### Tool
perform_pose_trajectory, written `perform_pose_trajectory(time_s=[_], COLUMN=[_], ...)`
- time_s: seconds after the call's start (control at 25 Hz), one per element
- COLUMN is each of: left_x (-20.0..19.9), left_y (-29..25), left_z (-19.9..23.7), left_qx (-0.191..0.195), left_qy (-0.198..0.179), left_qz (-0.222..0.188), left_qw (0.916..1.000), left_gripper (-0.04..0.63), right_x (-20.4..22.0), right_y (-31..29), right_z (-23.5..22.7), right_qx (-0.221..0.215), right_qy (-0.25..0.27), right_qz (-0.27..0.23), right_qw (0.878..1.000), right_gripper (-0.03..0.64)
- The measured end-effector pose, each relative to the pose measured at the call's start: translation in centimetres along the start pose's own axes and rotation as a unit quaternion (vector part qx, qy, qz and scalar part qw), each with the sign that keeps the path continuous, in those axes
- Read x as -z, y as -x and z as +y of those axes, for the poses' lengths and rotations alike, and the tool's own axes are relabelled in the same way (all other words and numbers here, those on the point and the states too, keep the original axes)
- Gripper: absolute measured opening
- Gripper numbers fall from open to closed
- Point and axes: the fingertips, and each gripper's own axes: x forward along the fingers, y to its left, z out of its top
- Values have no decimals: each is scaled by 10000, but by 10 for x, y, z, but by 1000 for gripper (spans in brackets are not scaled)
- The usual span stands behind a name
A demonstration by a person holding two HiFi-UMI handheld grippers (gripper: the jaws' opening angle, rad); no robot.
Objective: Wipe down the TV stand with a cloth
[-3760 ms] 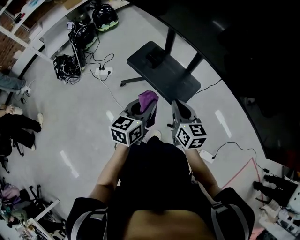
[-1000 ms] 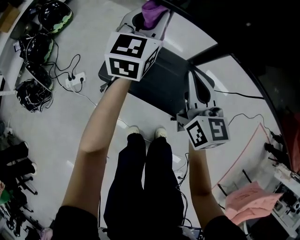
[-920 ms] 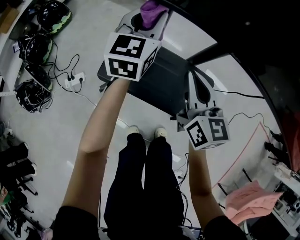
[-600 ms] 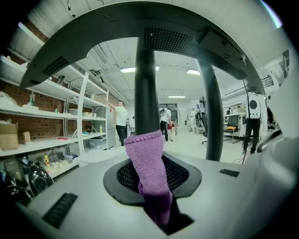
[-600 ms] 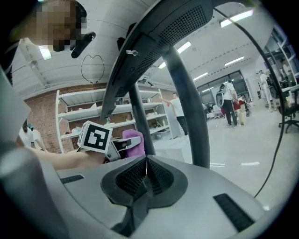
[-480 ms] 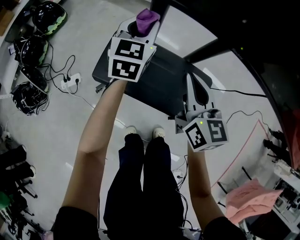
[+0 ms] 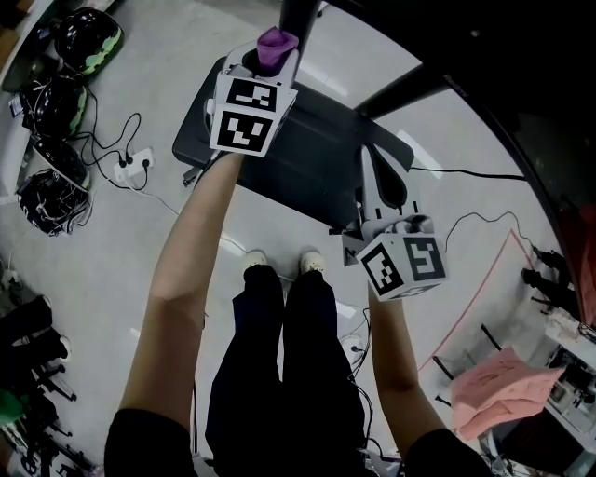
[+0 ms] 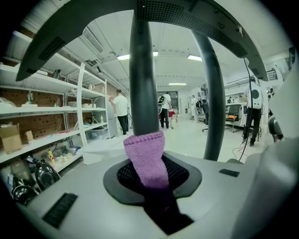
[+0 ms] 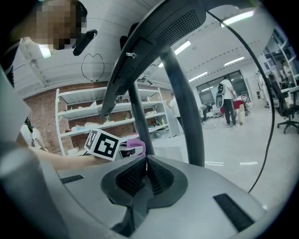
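pale floor (image 7: pixel 112 252) under everything, cables and a white power strip (image 7: pixel 130 163) strewn at the left.

tv stand (image 7: pixel 307 158): dark, flat base plate with rounded corners lying on that floor, left post (image 7: pixel 298 14) and right post (image 7: pixel 410 88) rising from its far side toward the black screen edge above. in the left gripper view, the same left post (image 8: pixel 144 84) dead ahead, upright, the right post (image 8: pixel 212 93) leaning off to the side.

bare left arm (image 7: pixel 186 252) stretched far forward over the base plate; right arm held shorter and lower.

right gripper (image 7: pixel 382 182): over the near right part of the base plate, aimed ahead at the posts. jaws pressed together pad to pad in its own view (image 9: pixel 145 175), nothing between them.

left gripper (image 7: pixel 270 63): up at the foot of the left post, jaws clamped tight on the cloth (image 7: pixel 277 39).

cloth (image 8: pixel 145 158): purple, knitted, with a ribbed hem. pinched narrow between the pads and flaring wider toward the free end. long axis in line with the jaws, free end pointing straight forward at the left post, at or right against it; actual contact not clear. from the right gripper view, a small purple tip (image 9: pixel 135 145) just beside that post.
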Motion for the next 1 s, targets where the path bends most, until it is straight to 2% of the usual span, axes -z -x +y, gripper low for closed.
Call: perform_pose_trajectory(time_s=[0.24,0.44,0.6,0.8,1.0], left_x=[-7,-43,-74,-117,-158], left_y=[5,21,35,48,48], left_z=[-3,-18,-60,-114,-152], left_qx=[-126,-112,244,789,958], left_qy=[13,102,43,127,142], left_qz=[-53,-611,-917,-1400,-1789], left_qw=[9999,9980,9955,9869,9791], left_gripper=[83,83,83,83,83], right_x=[3,3,2,1,0], right_y=[10,22,35,53,75], right_z=[-7,-10,-17,-24,-46], right_qx=[-11,-37,-31,-42,27], right_qy=[-54,-74,-85,-64,-95], right_qz=[-8,11,9,4,14], right_qw=[10000,10000,10000,10000,10000], right_gripper=[23,23,23,23,23])
